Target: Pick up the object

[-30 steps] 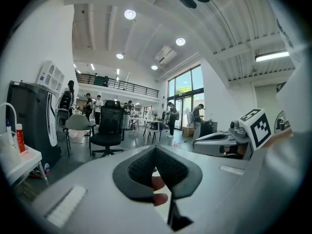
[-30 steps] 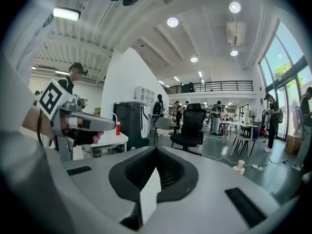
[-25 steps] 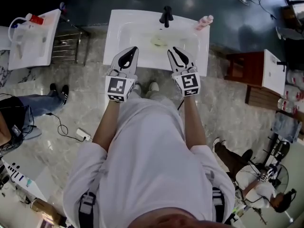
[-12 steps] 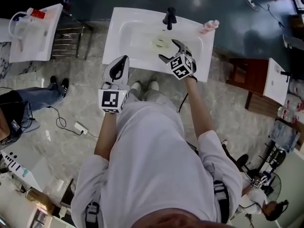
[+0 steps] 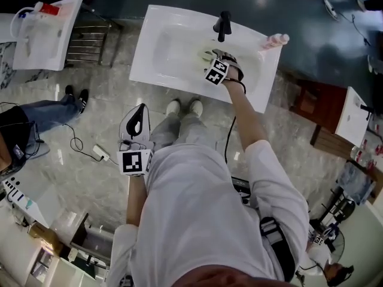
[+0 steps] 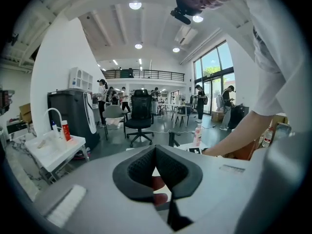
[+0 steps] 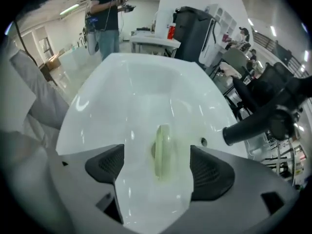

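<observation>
Sink | right gripper moved in, jaws wide over pale green object | left gripper withdrawn, jaws together

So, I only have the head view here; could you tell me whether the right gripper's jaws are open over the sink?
Observer: Yes, the right gripper has its jaws wide apart, with nothing gripped.
Operator: Is it lined up with the target?
Observer: The pale green disc lies in the sink, in line with the gap between the pads; neither pad touches it.
Operator: And the other one, please?
Observer: The left gripper has its jaws closed together and empty, pointing out into the room.
</observation>
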Available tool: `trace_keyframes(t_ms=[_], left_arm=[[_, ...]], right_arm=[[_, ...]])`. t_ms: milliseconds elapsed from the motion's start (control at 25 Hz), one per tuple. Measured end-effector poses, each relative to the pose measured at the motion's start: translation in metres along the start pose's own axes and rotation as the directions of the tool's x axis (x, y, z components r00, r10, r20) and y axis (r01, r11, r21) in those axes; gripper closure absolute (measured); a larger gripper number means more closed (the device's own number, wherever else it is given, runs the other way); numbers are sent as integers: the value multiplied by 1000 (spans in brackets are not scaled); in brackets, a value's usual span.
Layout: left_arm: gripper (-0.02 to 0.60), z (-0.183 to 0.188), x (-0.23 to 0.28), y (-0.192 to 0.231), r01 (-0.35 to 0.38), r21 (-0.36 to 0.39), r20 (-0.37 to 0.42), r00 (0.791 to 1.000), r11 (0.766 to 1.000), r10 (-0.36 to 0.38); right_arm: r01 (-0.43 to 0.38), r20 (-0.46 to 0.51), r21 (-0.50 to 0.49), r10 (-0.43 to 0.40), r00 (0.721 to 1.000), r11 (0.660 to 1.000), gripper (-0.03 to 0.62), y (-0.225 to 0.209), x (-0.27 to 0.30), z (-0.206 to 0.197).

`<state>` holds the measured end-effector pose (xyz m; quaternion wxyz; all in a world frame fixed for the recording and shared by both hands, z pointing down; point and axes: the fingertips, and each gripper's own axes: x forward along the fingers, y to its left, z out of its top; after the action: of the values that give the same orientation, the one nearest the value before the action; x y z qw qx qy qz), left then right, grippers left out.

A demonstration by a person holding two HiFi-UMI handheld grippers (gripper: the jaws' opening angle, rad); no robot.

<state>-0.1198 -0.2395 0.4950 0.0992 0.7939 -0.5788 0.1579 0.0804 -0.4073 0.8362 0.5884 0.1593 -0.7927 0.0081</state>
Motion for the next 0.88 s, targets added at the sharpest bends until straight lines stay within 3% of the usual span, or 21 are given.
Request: trace_keyframes(t_ms=[400, 640, 720, 880], left_arm=[[581, -33, -43, 25, -169, -28, -99, 981, 985, 165], [581, -35, -55, 34, -217, -25, -103, 972, 976, 213], [581, -35, -56, 34, -215, -21, -100, 972, 976, 212], [581, -34, -54, 35, -205, -17, -93, 975, 979, 203]], right_arm=[[-88, -144, -77, 76, 987, 993, 230, 1, 76, -10], [-59, -151, -62, 49, 987, 996, 441, 0, 87, -12], [-35, -145, -51, 27, 989, 998, 558, -3, 85, -14], [-23, -116, -17, 21, 993, 1000, 577, -3, 76, -13]])
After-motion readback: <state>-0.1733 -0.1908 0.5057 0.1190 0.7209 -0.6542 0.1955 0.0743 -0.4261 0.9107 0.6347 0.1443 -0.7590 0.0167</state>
